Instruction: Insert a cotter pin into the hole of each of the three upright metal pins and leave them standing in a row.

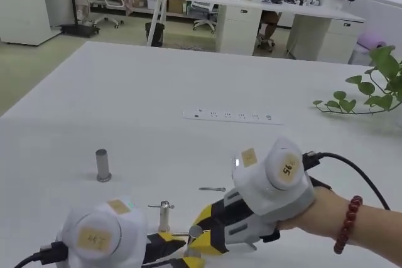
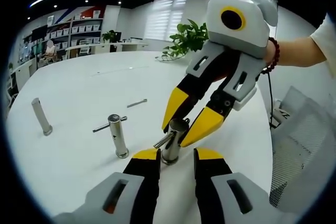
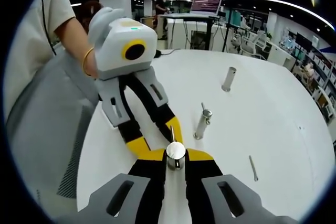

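Observation:
Three upright metal pins stand on the white table. The bare pin [image 1: 102,165] is at the left. The middle pin [image 1: 164,214] has a cotter pin through its top. The near pin [image 1: 195,233] stands between both grippers. My left gripper [image 2: 178,155] is shut on that near pin's [image 2: 172,145] lower part. My right gripper [image 3: 175,157] hugs the near pin's head [image 3: 175,152], and its yellow fingertips [image 2: 177,107] come down from above. A cotter pin [image 2: 161,141] sticks out sideways from this pin. A loose cotter pin [image 1: 212,189] lies flat behind.
A white power strip [image 1: 231,116] lies across the table's middle. A potted plant's leaves [image 1: 370,92] reach in at the right edge. Office desks and chairs stand beyond the table's far edge.

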A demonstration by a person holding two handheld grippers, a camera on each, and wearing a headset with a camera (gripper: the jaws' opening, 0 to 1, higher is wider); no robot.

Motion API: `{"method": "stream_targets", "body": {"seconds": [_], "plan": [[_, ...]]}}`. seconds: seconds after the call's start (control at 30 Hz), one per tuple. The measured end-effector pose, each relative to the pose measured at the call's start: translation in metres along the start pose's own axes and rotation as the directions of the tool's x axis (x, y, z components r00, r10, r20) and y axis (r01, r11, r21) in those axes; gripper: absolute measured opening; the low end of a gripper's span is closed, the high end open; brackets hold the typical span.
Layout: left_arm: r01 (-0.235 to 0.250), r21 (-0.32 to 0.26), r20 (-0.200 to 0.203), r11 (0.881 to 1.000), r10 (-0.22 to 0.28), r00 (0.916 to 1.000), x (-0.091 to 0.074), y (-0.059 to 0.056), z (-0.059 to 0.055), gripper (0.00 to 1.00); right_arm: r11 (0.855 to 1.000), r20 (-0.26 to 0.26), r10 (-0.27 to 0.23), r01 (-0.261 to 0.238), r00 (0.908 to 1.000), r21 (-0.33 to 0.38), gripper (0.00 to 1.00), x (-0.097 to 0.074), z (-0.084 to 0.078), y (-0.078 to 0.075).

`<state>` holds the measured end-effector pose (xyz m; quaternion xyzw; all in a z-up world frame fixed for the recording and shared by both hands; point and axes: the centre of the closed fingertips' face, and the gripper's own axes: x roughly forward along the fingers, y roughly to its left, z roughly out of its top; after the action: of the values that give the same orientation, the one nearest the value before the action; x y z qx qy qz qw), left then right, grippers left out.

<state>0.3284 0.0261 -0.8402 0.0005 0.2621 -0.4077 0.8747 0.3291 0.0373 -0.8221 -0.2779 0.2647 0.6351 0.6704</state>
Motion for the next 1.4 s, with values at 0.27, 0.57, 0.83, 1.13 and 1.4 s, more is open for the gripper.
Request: {"method": "stream_targets", "body": {"seconds": [0.27,0.57,0.83,1.13,1.4], "plan": [[-0.002,0.002,0.003,1.0,0.002,1.0,-0.002,0.001,0.0,0.25,1.0,0.017,-0.022,0.022,0.9996,0.014,0.13,-0.005,0.004,-0.009],[-0.004,0.009,0.012,1.0,0.004,0.9999,-0.002,0.0,0.003,0.24,1.0,0.016,-0.025,0.025,0.9996,0.01,0.13,-0.007,0.006,-0.018],[-0.008,0.008,0.009,1.0,0.008,0.9999,-0.003,0.001,0.003,0.24,1.0,0.005,-0.026,0.026,0.9997,0.018,0.13,-0.008,0.005,-0.022],[-0.009,0.009,0.017,1.0,0.009,0.9998,-0.005,0.002,0.006,0.25,0.999,-0.003,-0.034,0.034,0.9994,0.012,0.13,-0.01,0.004,-0.026],[-0.01,0.01,0.024,1.0,0.009,0.9997,-0.007,0.002,0.007,0.25,0.999,-0.008,-0.043,0.043,0.999,0.029,0.13,-0.011,0.002,-0.034]]}}
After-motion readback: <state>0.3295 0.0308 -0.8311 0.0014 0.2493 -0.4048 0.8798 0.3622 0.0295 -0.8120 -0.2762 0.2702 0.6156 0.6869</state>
